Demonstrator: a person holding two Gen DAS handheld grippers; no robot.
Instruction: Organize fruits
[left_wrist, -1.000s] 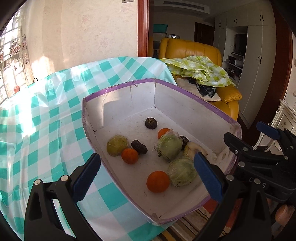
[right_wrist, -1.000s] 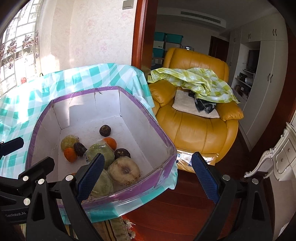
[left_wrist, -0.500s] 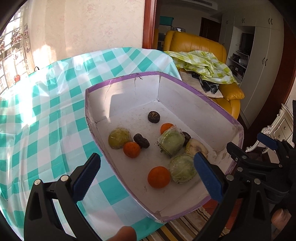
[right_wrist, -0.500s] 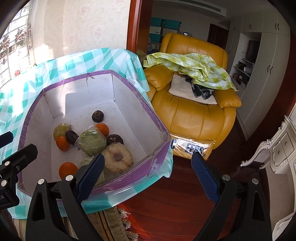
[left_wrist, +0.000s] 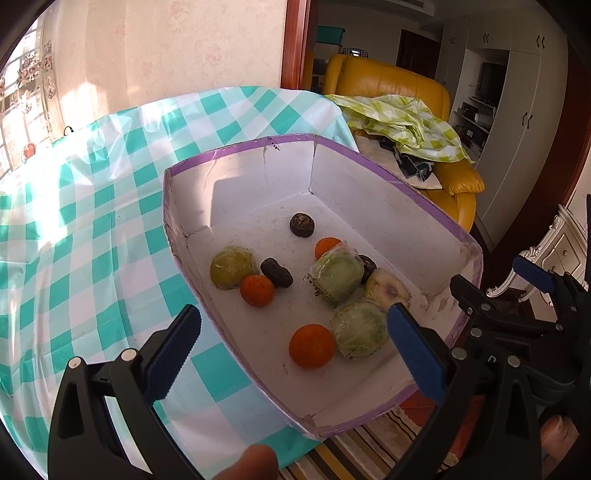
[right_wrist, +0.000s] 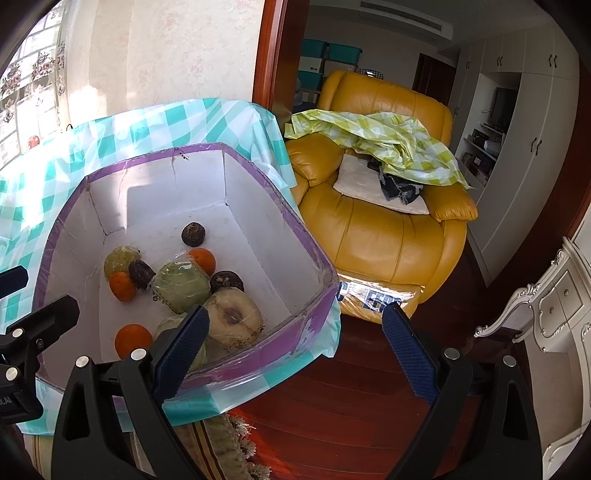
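Both grippers have descended closer to the box (left_wrist: 424, 199).
Left gripper (left_wrist: 291, 350) and right gripper (right_wrist: 291, 347): fingers spread wide, empty; oranges (left_wrist: 311, 346) at 12 o'clock.

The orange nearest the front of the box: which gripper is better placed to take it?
Probably left. The orange lies between the open left gripper's fingers; the right gripper points past the box edge.

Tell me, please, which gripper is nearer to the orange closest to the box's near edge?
Left. The left gripper hangs open right over that orange, which sits between its fingers in view. The right gripper is open further right, over the box's corner and floor.
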